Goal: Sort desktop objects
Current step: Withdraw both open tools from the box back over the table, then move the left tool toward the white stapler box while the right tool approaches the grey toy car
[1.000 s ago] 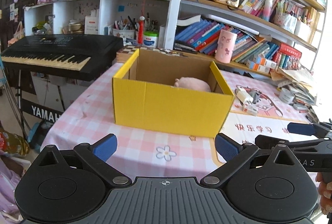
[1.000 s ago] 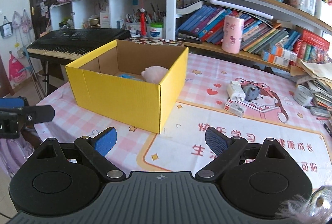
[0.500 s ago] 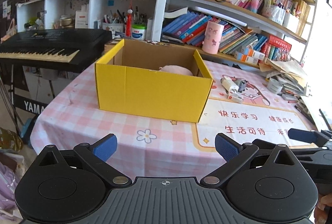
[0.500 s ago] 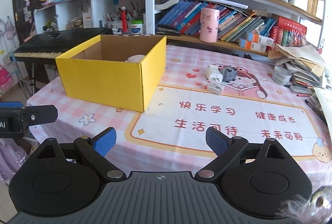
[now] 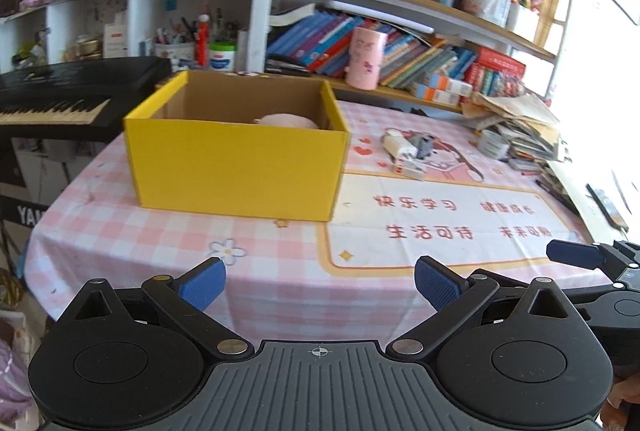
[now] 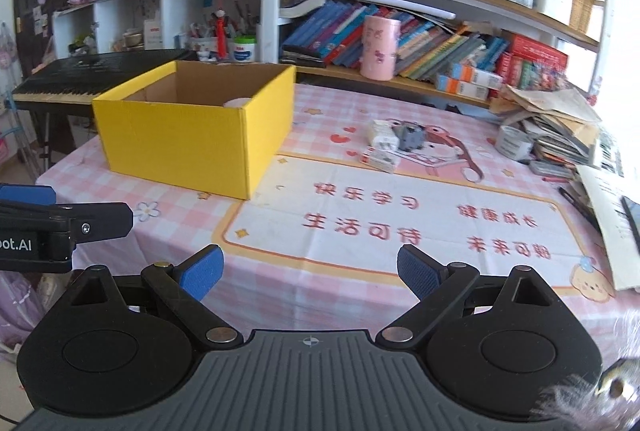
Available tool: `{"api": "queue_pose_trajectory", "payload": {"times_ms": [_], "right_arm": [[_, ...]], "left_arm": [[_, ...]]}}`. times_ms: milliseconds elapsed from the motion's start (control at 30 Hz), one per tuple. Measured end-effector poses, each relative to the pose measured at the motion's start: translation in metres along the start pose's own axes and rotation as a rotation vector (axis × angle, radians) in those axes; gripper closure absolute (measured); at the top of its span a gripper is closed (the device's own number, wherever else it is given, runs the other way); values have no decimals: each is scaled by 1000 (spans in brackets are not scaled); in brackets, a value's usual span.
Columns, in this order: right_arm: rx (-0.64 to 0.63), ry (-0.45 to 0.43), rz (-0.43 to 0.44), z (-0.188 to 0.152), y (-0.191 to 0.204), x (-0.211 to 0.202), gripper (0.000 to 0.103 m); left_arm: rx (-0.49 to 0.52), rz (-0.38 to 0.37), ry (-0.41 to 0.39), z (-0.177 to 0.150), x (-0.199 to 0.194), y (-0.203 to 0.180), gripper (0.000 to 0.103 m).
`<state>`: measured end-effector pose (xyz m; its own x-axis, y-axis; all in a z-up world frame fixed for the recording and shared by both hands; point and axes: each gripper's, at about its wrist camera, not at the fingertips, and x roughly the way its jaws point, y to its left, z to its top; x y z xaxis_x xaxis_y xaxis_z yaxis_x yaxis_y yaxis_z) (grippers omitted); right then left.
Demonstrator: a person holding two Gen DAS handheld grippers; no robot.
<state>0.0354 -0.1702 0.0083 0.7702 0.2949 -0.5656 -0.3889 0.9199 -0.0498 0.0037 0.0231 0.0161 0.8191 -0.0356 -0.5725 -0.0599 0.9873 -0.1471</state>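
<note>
Sorting stands partly done: a pink item (image 5: 286, 120) lies inside the yellow box (image 5: 236, 167); small objects (image 6: 394, 143) remain on the mat. Left gripper (image 5: 319, 281) and right gripper (image 6: 309, 271) stand wide, empty.

Open yellow box (image 6: 192, 139) holds a pink item (image 5: 288, 121) — 3 small objects (image 6: 394, 143) lie clustered right of it.
</note>
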Motion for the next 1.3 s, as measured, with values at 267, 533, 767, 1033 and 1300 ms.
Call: {"api": "queue_pose_trajectory", "payload": {"times_ms": [267,533,767,1033,1300], "right_arm": [[82,26,-74,-9,-19,-5,9],[105,45,-117,-13,-26,-6,9],[103,46,-138,-10,-31,-5,9],[105,45,-163,-6,-42,1,9],[111,54,-170,0,-52,11,9]], "left_arm": [[57,-72,20,1,7,-19,0],[84,-144,21,1,13,-32,0],[100,-174,18,5,19,-39,0],[99,-190,51,13,36,-44,0],[149,-183,18,23,42,-54,0]]}}
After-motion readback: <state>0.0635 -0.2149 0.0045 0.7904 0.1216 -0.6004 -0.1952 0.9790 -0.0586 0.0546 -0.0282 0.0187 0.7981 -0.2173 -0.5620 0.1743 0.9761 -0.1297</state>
